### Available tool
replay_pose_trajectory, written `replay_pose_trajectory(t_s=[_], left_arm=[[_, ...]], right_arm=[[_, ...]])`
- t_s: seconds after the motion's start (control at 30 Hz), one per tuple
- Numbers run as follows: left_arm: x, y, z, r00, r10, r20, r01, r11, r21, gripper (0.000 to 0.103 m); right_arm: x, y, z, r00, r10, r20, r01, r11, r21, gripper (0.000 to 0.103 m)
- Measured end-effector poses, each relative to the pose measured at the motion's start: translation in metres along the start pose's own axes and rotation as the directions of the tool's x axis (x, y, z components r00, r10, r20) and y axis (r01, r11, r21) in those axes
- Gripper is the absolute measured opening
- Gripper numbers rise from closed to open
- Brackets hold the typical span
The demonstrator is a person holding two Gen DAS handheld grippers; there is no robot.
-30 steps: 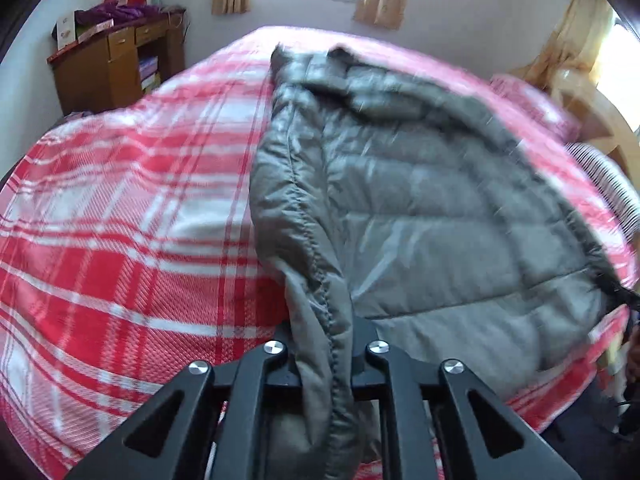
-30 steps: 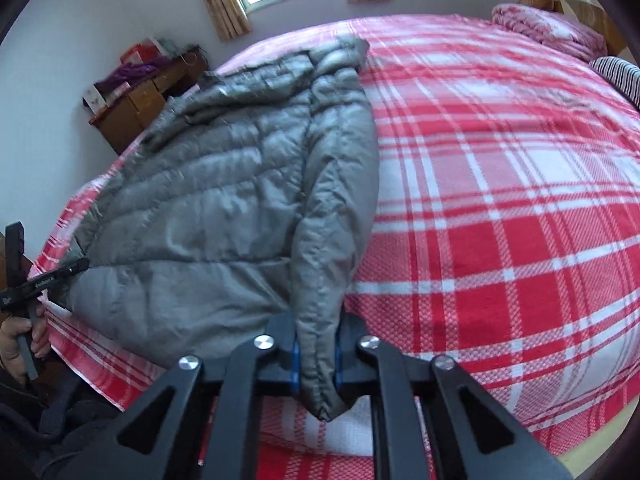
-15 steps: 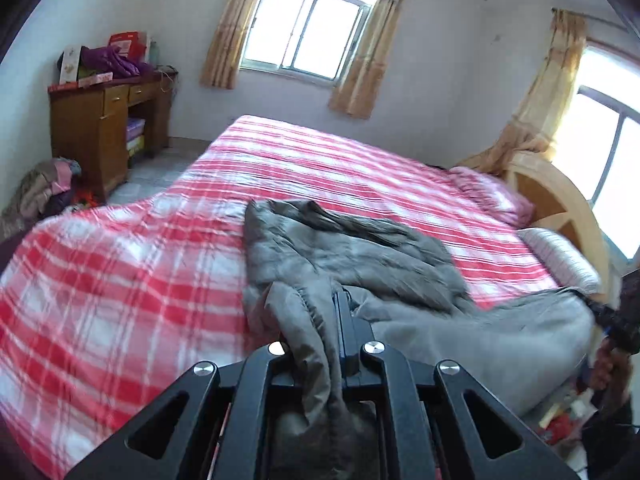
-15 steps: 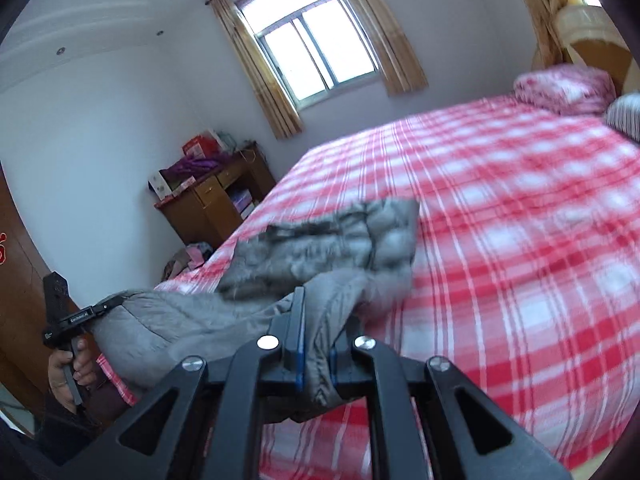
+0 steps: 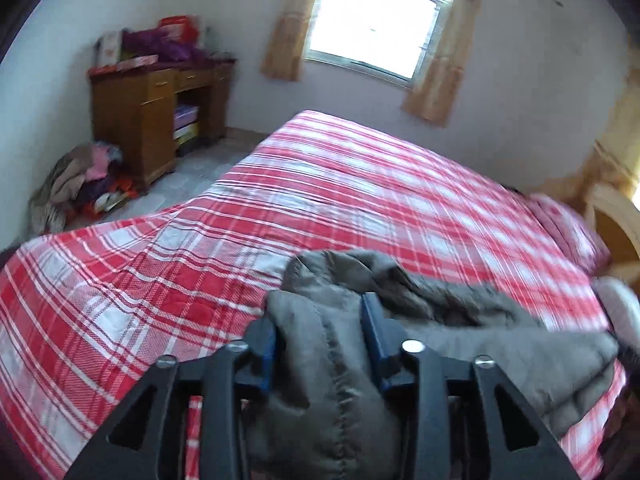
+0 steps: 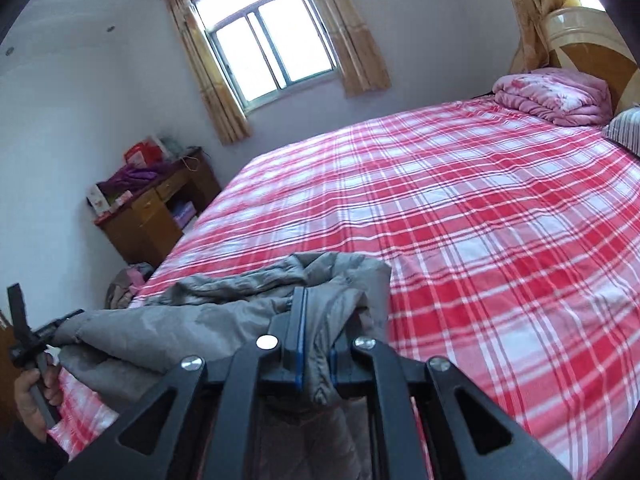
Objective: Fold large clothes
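Note:
A grey puffer jacket point(image 5: 472, 344) hangs bunched between my two grippers over the near edge of the red plaid bed point(image 5: 360, 184). My left gripper point(image 5: 320, 344) is shut on a thick fold of the jacket's edge. My right gripper point(image 6: 318, 340) is shut on the jacket's point(image 6: 208, 320) other edge. The left gripper point(image 6: 48, 330) also shows in the right wrist view at far left, gripping the jacket's corner. The jacket's far end droops toward the bed; its lower part is hidden below the fingers.
A wooden desk point(image 5: 152, 120) with clutter on top stands by the left wall, a pile of clothes point(image 5: 76, 184) on the floor beside it. A folded pink quilt point(image 6: 556, 96) and a striped pillow point(image 6: 624, 130) lie by the wooden headboard point(image 6: 592, 40).
Both grippers have lifted and pulled the jacket back toward the near edge of the bed. It lay spread flat on the bed; now it is bunched and mostly off it.

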State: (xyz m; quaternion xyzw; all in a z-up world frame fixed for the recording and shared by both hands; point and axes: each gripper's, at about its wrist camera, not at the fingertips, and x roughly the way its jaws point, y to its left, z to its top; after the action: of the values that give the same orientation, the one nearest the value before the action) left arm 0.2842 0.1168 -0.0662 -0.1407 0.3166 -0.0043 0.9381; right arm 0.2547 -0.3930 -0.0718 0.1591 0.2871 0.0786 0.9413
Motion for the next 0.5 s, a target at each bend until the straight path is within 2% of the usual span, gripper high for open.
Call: replay_pose_trajectory(t_s=[0.03, 0.1, 0.13, 0.17, 0.2, 0.23, 0.27, 0.3, 0.37, 0.43, 0.5], left_arm=[[0.001, 0.003, 0.004, 0.998, 0.049, 0.033, -0.049, 0.999, -0.019, 0.077], [-0.004, 0.008, 0.01, 0.988, 0.107, 0.113, -0.102, 0.994, -0.046, 0.092], [-0.006, 0.01, 0.013, 0.981, 0.124, 0.149, -0.117, 0.992, -0.055, 0.092], [-0.007, 0.011, 0.016, 0.975, 0.152, 0.164, -0.144, 0.988, -0.061, 0.092], [-0.007, 0.01, 0.017, 0.968, 0.178, 0.175, -0.169, 0.983, -0.067, 0.092], [-0.009, 0.008, 0.016, 0.961, 0.199, 0.192, -0.188, 0.979, -0.074, 0.092], [-0.009, 0.004, 0.014, 0.958, 0.2, 0.205, -0.189, 0.979, -0.071, 0.092], [-0.007, -0.003, 0.01, 0.958, 0.192, 0.215, -0.185, 0.981, -0.052, 0.093], [0.0, -0.025, 0.002, 0.955, 0.188, 0.228, -0.193, 0.981, 0.002, 0.093], [0.015, -0.053, -0.008, 0.956, 0.184, 0.228, -0.206, 0.976, 0.076, 0.095], [0.04, -0.083, -0.017, 0.956, 0.209, 0.206, -0.246, 0.954, 0.171, 0.095]], right_arm=[[0.011, -0.003, 0.002, 1.0, -0.01, 0.004, 0.01, 1.0, 0.007, 0.011], [0.031, -0.007, 0.004, 0.999, -0.03, -0.012, 0.03, 0.999, 0.011, 0.012], [0.041, -0.008, 0.004, 0.999, -0.042, -0.025, 0.042, 0.999, 0.012, 0.014], [0.048, -0.009, 0.005, 0.998, -0.051, -0.033, 0.052, 0.999, 0.01, 0.024], [0.055, -0.01, 0.006, 0.997, -0.061, -0.038, 0.062, 0.998, 0.01, 0.045], [0.061, -0.012, 0.007, 0.997, -0.069, -0.02, 0.069, 0.997, 0.022, 0.06], [0.062, -0.012, 0.007, 0.996, -0.083, -0.01, 0.084, 0.996, 0.038, 0.086], [0.059, -0.01, 0.007, 0.994, -0.11, 0.021, 0.109, 0.993, 0.05, 0.092], [0.054, 0.006, 0.006, 0.985, -0.16, 0.067, 0.159, 0.987, 0.021, 0.091], [0.058, 0.026, 0.002, 0.981, -0.183, 0.059, 0.185, 0.982, -0.028, 0.091], [0.068, 0.051, -0.006, 0.985, -0.172, 0.032, 0.174, 0.981, -0.082, 0.091]])
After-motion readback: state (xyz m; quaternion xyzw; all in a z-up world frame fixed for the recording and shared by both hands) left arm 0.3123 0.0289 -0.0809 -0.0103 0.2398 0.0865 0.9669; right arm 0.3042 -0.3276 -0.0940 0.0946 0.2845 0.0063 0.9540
